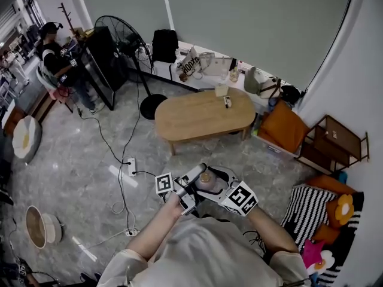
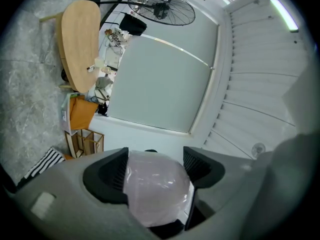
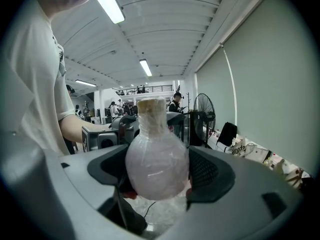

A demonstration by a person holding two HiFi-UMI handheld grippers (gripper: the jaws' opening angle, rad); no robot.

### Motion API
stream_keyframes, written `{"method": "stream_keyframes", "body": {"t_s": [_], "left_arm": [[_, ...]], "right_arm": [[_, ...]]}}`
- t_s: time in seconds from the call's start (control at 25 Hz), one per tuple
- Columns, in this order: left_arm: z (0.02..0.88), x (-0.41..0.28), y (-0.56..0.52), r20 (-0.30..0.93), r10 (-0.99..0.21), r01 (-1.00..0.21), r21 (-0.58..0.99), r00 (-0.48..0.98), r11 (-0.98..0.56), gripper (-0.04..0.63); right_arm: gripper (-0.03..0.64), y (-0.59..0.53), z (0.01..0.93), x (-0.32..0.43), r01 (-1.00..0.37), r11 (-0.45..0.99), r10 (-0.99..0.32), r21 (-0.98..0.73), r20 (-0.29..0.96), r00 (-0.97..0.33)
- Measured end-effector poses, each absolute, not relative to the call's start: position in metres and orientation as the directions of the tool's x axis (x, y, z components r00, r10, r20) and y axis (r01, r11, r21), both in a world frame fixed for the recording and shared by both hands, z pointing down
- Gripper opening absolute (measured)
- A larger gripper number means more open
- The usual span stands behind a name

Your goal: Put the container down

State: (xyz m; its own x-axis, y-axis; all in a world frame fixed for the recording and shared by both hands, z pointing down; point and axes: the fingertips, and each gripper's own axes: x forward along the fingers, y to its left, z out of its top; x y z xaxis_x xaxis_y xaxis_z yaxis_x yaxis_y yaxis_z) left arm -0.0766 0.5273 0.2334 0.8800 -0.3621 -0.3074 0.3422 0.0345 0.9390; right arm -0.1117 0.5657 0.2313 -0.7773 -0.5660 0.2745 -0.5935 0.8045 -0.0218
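both grippers are on one thing. left gripper [image 2: 156, 170] has its two dark jaws pressed against the sides of the container [image 1: 206, 180], whose round pale-pink belly, wrapped in clear film, fills the gap between them. right gripper [image 3: 159, 170] pinches the same belly from the opposite side; in the right gripper view the container stands upright, with a narrow neck and a cork-coloured top above the jaws. from the head view i see it held in the air close in front of the person's chest, above the floor, resting on nothing, with the two marker cubes to its left and right.

around it, the grey stone-look floor [image 1: 72, 160] takes up most of the head view. an oval wooden table [image 1: 203, 115] stands farther out, well apart from the container, with a couple of small items near its far edge. a black standing fan [image 1: 122, 37] is at the far left, with a second person [image 1: 57, 55] beyond it. a striped cushion [image 1: 308, 208] lies at the near right. a white power strip [image 1: 130, 166] sits on the floor left of the grippers.
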Motion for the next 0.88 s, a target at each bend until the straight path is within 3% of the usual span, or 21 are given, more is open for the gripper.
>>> {"method": "stream_keyframes", "body": {"t_s": [0.4,0.88], "left_arm": [[0.239,-0.044,0.484,-0.315,-0.31,0.351,0.934,0.897,0.068,0.341],[0.236,-0.047,0.351,-0.307,-0.253,0.331,0.942,0.917,0.056,0.341]], "right_arm": [[0.377,0.52,0.237,-0.081,-0.642,0.766,-0.61,-0.033,0.279,-0.742],[0.376,0.385,0.233,-0.085,-0.702,0.712,-0.669,-0.026,0.278,-0.689]]}}
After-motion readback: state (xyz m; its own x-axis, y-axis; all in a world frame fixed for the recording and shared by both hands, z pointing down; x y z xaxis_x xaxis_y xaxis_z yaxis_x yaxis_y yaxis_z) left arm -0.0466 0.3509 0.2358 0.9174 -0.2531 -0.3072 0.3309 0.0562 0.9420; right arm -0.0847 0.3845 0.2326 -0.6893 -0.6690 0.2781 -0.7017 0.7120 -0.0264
